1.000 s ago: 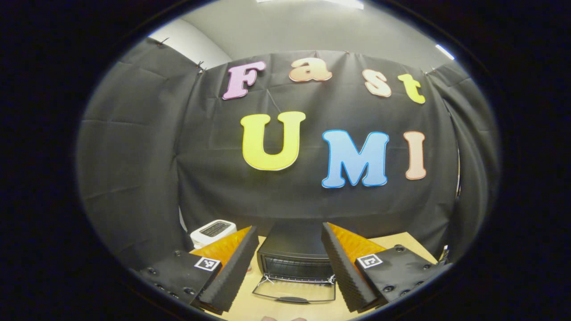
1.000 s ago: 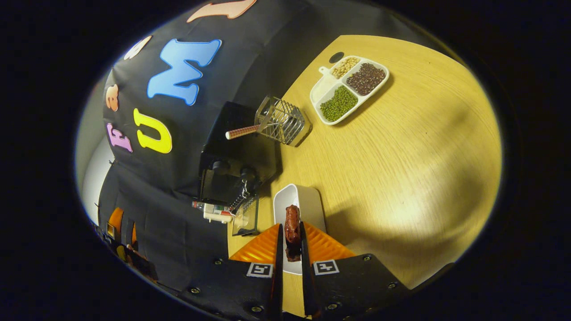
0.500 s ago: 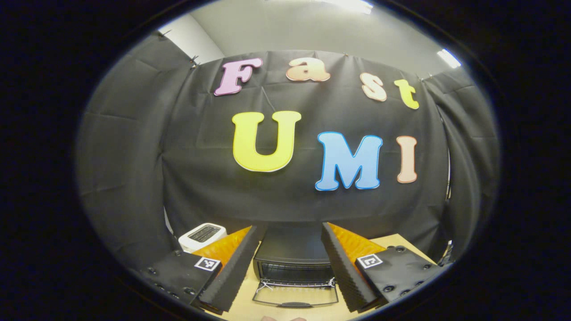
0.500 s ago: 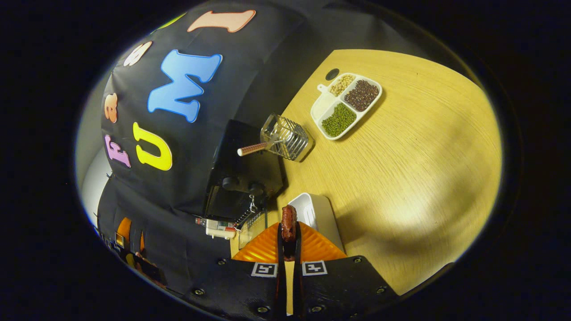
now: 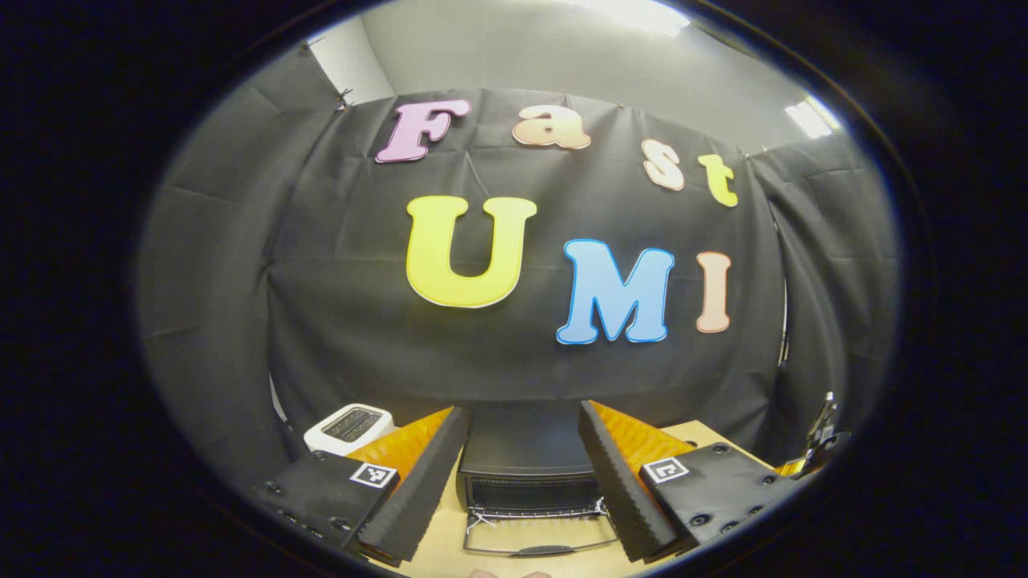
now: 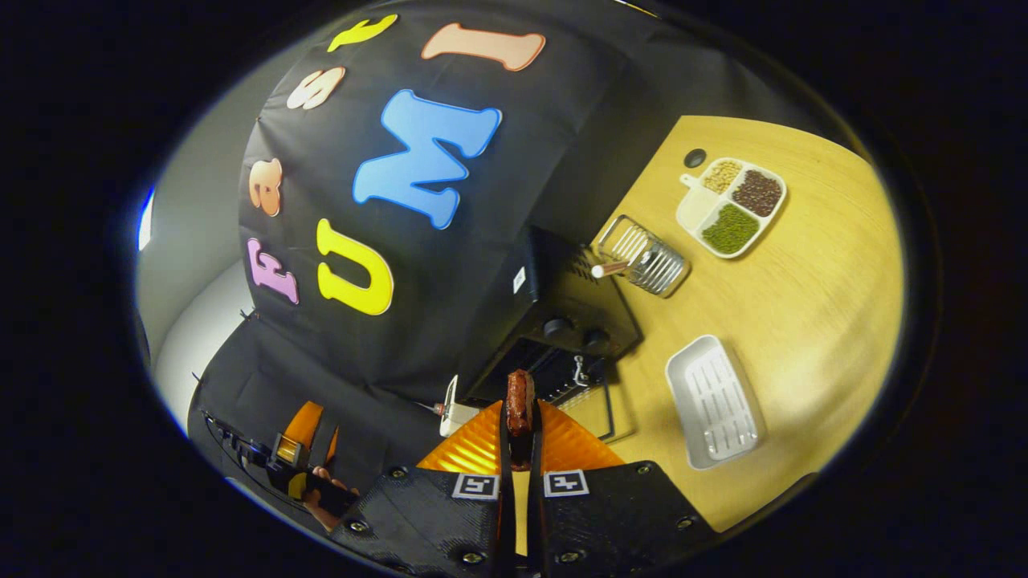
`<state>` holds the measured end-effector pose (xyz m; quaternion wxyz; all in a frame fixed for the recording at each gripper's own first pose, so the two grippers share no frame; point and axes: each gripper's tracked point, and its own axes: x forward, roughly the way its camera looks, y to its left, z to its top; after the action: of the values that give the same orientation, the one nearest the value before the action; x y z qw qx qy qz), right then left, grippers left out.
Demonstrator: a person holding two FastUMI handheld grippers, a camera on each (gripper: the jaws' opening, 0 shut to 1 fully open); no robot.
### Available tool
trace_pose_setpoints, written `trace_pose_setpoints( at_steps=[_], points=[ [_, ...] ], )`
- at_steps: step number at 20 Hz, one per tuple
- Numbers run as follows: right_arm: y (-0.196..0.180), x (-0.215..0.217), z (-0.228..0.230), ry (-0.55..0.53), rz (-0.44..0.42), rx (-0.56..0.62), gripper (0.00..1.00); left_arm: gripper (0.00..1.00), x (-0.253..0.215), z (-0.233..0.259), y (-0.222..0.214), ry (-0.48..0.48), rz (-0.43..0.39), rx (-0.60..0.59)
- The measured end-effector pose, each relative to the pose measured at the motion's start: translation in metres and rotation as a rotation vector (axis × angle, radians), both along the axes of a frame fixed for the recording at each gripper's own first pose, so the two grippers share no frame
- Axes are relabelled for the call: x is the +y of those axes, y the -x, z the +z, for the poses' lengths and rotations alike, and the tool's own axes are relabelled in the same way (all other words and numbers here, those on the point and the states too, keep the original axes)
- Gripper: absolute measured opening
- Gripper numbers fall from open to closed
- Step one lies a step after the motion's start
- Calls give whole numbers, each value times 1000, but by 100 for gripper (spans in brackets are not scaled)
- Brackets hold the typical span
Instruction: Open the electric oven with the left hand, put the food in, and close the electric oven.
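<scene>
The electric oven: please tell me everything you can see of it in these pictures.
The electric oven is a small black box that looks like metal, standing on the wooden table against the booth's black cloth wall. Its glass door hangs fully open, lying flat toward the front, with a dark handle at its outer edge. A wire rack shows inside the opening. In the right gripper view two round knobs sit beside the opening. Neither gripper touches it.

Ceiling lamps [image 5: 642, 12] glare overhead; edges bend; focus sharp.
</scene>
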<state>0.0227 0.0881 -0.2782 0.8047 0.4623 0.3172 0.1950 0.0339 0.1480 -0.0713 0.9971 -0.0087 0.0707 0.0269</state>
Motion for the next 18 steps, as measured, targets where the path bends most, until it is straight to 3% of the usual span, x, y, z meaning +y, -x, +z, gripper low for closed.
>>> trace_pose_setpoints(
  at_steps=[9,18],
  points=[
    [-56,112,-33,-6,44,-6,6,100,50,-4,20,-28,-33,9],
    [-120,185,-106,19,-39,83,6,100,92,-26,32,-18,-30,84]
  ],
)
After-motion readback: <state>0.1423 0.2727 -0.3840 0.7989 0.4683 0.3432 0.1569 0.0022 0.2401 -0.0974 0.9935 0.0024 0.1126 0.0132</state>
